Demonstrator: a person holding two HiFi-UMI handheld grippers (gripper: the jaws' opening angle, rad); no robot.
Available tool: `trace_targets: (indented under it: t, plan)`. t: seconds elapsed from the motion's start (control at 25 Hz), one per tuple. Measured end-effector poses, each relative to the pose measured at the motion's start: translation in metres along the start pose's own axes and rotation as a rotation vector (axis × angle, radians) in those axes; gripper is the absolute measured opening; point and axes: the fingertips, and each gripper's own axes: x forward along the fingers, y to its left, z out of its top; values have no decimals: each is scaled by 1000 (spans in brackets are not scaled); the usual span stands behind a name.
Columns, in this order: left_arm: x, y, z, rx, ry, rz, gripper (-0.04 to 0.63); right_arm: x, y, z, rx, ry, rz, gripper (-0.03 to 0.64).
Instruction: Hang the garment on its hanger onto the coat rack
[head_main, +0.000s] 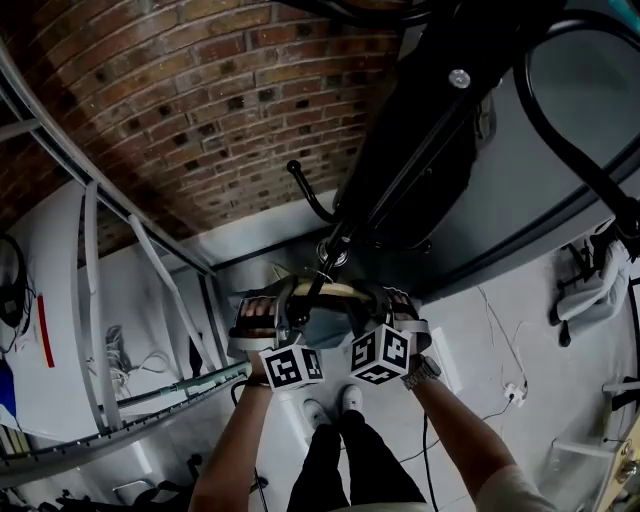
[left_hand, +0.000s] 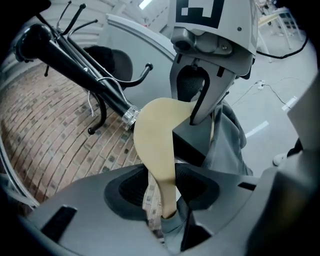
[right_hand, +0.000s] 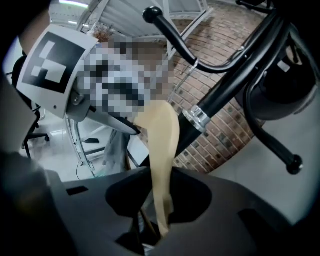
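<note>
Both grippers are on the hanger (head_main: 336, 291): the left gripper (left_hand: 162, 197) has its jaws pinched on one tan arm, and the right gripper (right_hand: 161, 212) has its jaws pinched on the other. The grey garment (left_hand: 227, 140) hangs off the hanger between them. They hold it close against the black rack (head_main: 420, 150), just by the silver collar (left_hand: 131, 116) on its pole, with a curved peg (head_main: 305, 195) nearby.

What worries me is that I can't make out the hanger's hook in any view, so I can't tell whether it sits over a peg or not. If the jaws let go while it is only beside a peg, hanger and garment would drop to the floor.

The two grips are near the middle of the hanger. If one lets go before the other, it could tip, and the garment could slide off the low end.

They are also working tight to the pole. A knock from either gripper might rock the rack or shake the hook loose.
</note>
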Motion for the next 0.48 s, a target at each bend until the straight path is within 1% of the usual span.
trace_targets:
  t: [0.16, 0.32, 0.36, 0.44, 0.48]
  plan:
    - [3, 3, 0, 6, -6, -9, 170, 1, 1, 2, 4, 13, 5, 96]
    - [1, 2, -1, 9, -6, -40, 170, 0, 4, 2, 25, 21, 10, 106]
    - [-1, 1, 0, 9, -12, -49, 170, -1, 5, 2, 35, 20, 21, 118]
    - [-4, 0, 1, 2, -40, -68, 170, -2, 8, 1, 53, 20, 53, 214]
    - [-7, -1, 2, -6, -55, -83, 170, -2, 9, 1, 64, 20, 69, 229]
